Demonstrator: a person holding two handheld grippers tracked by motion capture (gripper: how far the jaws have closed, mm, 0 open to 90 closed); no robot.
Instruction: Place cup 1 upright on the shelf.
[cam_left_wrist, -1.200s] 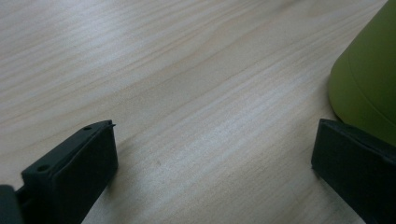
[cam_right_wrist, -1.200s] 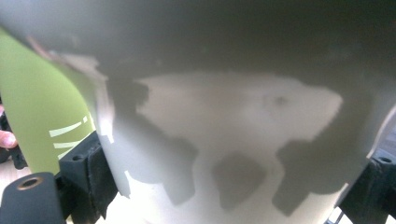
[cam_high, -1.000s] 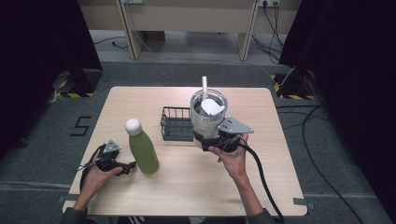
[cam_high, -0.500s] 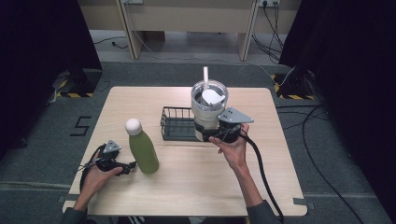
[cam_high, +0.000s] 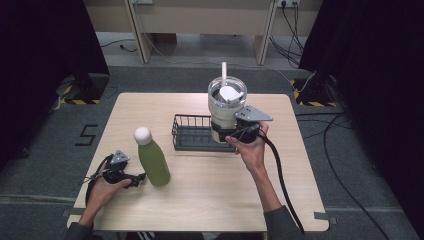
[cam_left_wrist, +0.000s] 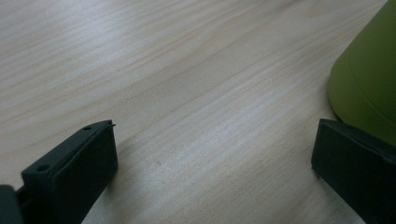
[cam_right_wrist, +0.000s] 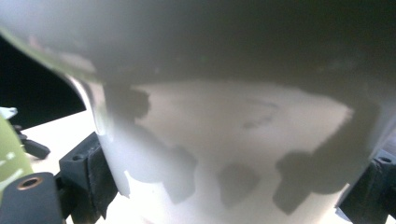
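Note:
My right gripper (cam_high: 226, 133) is shut on the lower part of a cream tumbler (cam_high: 226, 106) with a clear lid and a white straw. It holds the tumbler upright over the right end of a dark wire basket (cam_high: 192, 135). In the right gripper view the tumbler's wall (cam_right_wrist: 224, 140) sits pinched between both jaws of the right gripper (cam_right_wrist: 233, 186). A green bottle (cam_high: 152, 161) with a white cap stands at the front left of the table. My left gripper (cam_high: 137, 178) rests open at its base, and in the left gripper view the bottle (cam_left_wrist: 369, 79) stands just beyond the right-hand jaw of that gripper (cam_left_wrist: 212, 168).
The wooden table (cam_high: 210, 200) has bare surface in front of the basket and to its right. A black cable trails from the right gripper toward the near edge. Dark curtains and floor cables surround the table.
The right gripper has carried the tumbler a little farther from the person and to the right, beside the basket's right end. The left gripper and the bottle have stayed where they were.

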